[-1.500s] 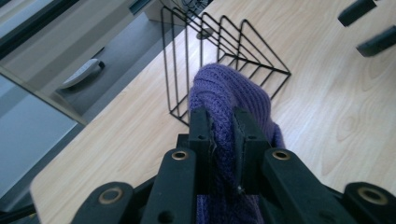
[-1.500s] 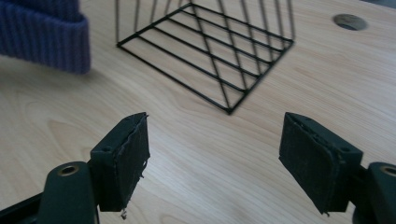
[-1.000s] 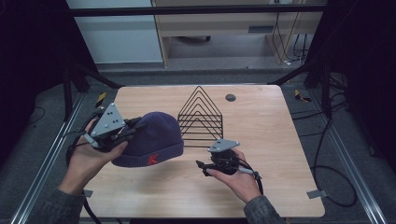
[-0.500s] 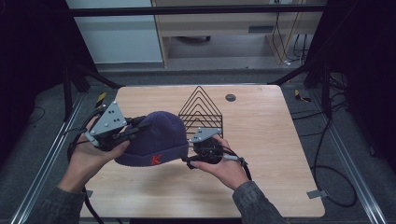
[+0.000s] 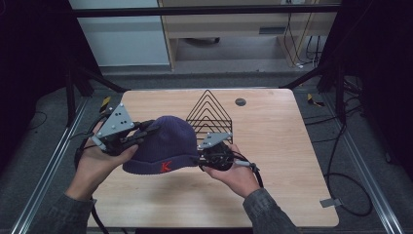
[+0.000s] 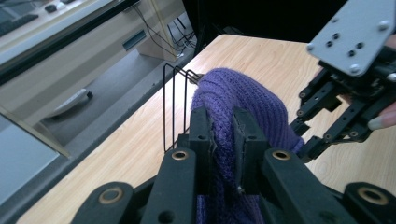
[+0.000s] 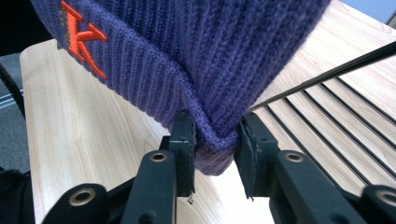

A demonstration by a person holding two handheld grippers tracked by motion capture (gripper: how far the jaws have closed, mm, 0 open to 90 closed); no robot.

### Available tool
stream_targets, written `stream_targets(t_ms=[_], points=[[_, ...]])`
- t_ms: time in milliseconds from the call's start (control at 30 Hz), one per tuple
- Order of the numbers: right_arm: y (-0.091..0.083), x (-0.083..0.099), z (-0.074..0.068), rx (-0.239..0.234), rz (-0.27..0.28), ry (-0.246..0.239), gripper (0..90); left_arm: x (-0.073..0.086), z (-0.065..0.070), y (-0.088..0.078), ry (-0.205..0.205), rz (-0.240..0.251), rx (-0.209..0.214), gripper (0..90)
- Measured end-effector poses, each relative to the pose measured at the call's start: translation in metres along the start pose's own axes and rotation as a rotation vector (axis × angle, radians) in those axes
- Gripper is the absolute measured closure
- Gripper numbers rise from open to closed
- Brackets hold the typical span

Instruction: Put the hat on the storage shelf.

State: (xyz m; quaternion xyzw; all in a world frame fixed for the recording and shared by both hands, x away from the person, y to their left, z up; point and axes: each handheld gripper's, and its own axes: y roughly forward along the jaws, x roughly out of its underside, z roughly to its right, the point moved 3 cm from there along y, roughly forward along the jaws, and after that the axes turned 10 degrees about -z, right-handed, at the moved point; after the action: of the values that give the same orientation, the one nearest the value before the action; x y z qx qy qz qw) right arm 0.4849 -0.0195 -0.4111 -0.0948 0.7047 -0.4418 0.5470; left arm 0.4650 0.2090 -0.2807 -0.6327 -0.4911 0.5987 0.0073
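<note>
In the high view we see the purple knitted beanie with an orange letter K (image 5: 165,144) held above the light wooden table (image 5: 272,146), just in front of the black wire rack with triangle-shaped dividers (image 5: 209,114). The left gripper (image 5: 146,134) holds the side of the beanie away from the rack, and the right gripper (image 5: 202,158) is at the lower corner of the beanie that is nearest to the rack. In the left gripper view, the two black jaws are closed on a fold of the knit (image 6: 224,140), with the rack (image 6: 175,107) just behind the beanie and the right gripper (image 6: 327,126) on the far side. In the right gripper view, the jaws stand on both sides of the beanie's ribbed cuff corner (image 7: 212,149) and touch it, but we cannot tell if they press it firmly. We judge that the step is to take the cuff securely: we should close the right jaws fully on the thick cuff, not on its edge only, and keep them away from the rack wires (image 7: 327,70) beside the beanie.
</note>
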Motion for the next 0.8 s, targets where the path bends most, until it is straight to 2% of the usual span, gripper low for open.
stream_targets(t_ms=[167, 367, 533, 567, 600, 667, 733, 767, 800], points=[[-0.005, 0.007, 0.001, 0.013, -0.005, 0.007, 72.6, 0.002, 0.002, 0.007, -0.037, 0.007, 0.009, 79.8], [-0.018, 0.012, 0.003, 0.022, -0.004, 0.007, 73.6, -0.007, 0.004, 0.009, -0.019, 0.003, 0.007, 79.8], [-0.032, 0.006, 0.006, 0.038, 0.013, 0.005, 74.2, -0.021, 0.001, 0.007, -0.023, 0.018, -0.002, 79.8], [-0.037, 0.003, 0.007, 0.04, 0.022, 0.003, 74.3, -0.031, -0.001, 0.002, -0.019, 0.033, -0.01, 79.8], [-0.037, 0.003, 0.007, 0.04, 0.022, 0.003, 74.3, -0.031, -0.001, 0.002, -0.019, 0.033, -0.01, 79.8], [-0.052, -0.006, 0.01, 0.045, 0.045, 0.003, 74.3, -0.047, -0.005, -0.005, -0.013, 0.053, -0.022, 79.8], [-0.062, -0.012, 0.013, 0.05, 0.061, 0.001, 74.4, -0.051, -0.007, -0.007, -0.012, 0.061, -0.023, 79.8], [-0.07, -0.017, 0.016, 0.054, 0.075, 0.006, 74.6, -0.065, -0.013, -0.01, -0.008, 0.077, -0.031, 79.8], [-0.076, -0.021, 0.019, 0.063, 0.084, 0.005, 74.7, -0.07, -0.015, -0.01, -0.004, 0.08, -0.035, 79.8]])
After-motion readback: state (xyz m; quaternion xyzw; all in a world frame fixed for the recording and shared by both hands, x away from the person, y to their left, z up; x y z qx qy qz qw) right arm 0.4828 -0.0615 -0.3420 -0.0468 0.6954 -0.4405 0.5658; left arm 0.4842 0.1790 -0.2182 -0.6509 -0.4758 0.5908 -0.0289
